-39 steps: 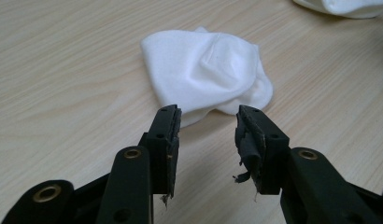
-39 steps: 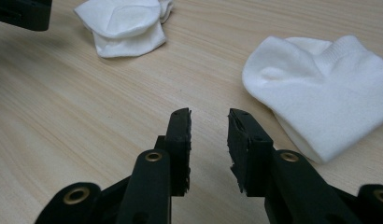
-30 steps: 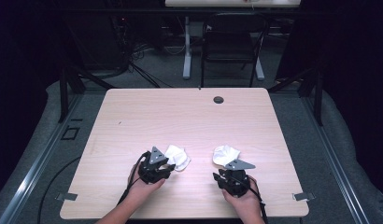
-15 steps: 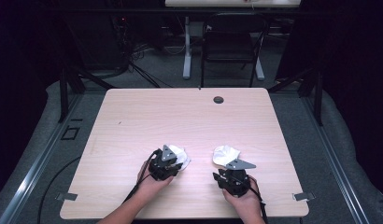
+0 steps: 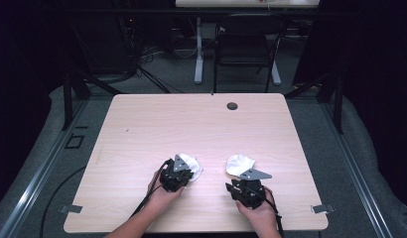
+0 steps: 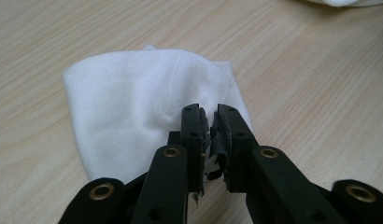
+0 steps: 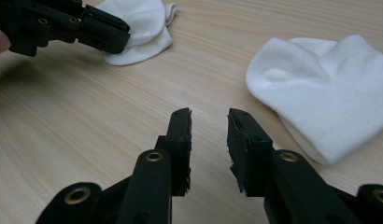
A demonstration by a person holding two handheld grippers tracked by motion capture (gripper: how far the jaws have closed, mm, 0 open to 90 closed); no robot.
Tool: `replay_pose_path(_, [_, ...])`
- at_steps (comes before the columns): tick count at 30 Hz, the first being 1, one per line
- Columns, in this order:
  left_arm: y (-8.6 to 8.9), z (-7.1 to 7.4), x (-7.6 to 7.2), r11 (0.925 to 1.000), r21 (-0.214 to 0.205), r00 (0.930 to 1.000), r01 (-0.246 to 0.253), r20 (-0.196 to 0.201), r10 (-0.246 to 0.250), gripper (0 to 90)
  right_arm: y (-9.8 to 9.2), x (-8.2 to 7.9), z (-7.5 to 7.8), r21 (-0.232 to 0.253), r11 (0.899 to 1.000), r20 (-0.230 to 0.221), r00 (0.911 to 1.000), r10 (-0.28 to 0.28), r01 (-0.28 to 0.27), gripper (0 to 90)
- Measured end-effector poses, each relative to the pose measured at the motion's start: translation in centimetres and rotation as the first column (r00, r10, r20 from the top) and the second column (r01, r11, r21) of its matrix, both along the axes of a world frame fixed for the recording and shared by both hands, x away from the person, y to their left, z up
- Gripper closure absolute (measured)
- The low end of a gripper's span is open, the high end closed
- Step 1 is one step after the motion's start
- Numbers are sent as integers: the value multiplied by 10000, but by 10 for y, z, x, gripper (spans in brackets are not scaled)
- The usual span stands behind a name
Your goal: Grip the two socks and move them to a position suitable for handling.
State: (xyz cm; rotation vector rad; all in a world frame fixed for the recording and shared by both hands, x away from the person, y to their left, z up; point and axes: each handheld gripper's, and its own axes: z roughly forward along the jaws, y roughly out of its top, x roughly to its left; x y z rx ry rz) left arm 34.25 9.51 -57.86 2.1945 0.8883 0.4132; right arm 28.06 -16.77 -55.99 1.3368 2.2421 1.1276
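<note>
Near edge of table (image 5: 142,129), two white socks lying well apart. Left gripper (image 6: 209,122): jaws nearly closed, tips over the near edge of the left sock (image 6: 133,107); whether any fabric is pinched, cannot tell. Right gripper (image 7: 208,135): jaws parted, nothing held, aimed beside the right sock (image 7: 320,88), which lies flat just ahead. Judgement: early stage. No sock lifted, nothing paired or folded; everything remains.

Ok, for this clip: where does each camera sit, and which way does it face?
High view: above the person's side, looking forward and down at the table; both forearms and grippers enter from below.
Left gripper view: rides the left gripper, facing the left sock.
Right gripper view: rides the right gripper, facing the right sock.
Shared: both gripper views show the left sock.
</note>
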Motion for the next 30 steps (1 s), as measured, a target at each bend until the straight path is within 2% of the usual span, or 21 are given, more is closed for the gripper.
replay_pose_path(6, [0, 1, -3, 9997, -219, 9995, 90, -285, -96, 858, 0, 0, 0, 27, 10000, -6, 10000, -20, 20, 703])
replay_pose_path(9, [-1, 0, -7, 9994, -296, 9994, 164, -299, -173, 861, 0, 0, 0, 11, 10000, -19, 10000, -29, 29, 704])
replay_pose_path(14, [-3, 0, -15, 9981, -555, 9980, 250, -559, -281, 863, 0, 0, -1, 12, 10000, -11, 10000, 32, -32, 706])
replay_pose_path(24, [-13, 1, -36, 9969, -601, 9954, 500, -789, -547, 871, 1, 0, -1, -38, 10000, -45, 10000, 86, -86, 707])
replay_pose_path(27, [-16, 2, -40, 9961, -736, 9946, 494, -875, -558, 877, 2, 0, -1, -33, 9999, -72, 9999, 103, -104, 707])
replay_pose_path(30, [-16, 6, -41, 9935, -1051, 9953, 445, -815, -532, 888, 3, 0, -1, -57, 9999, -45, 9999, 104, -104, 709])
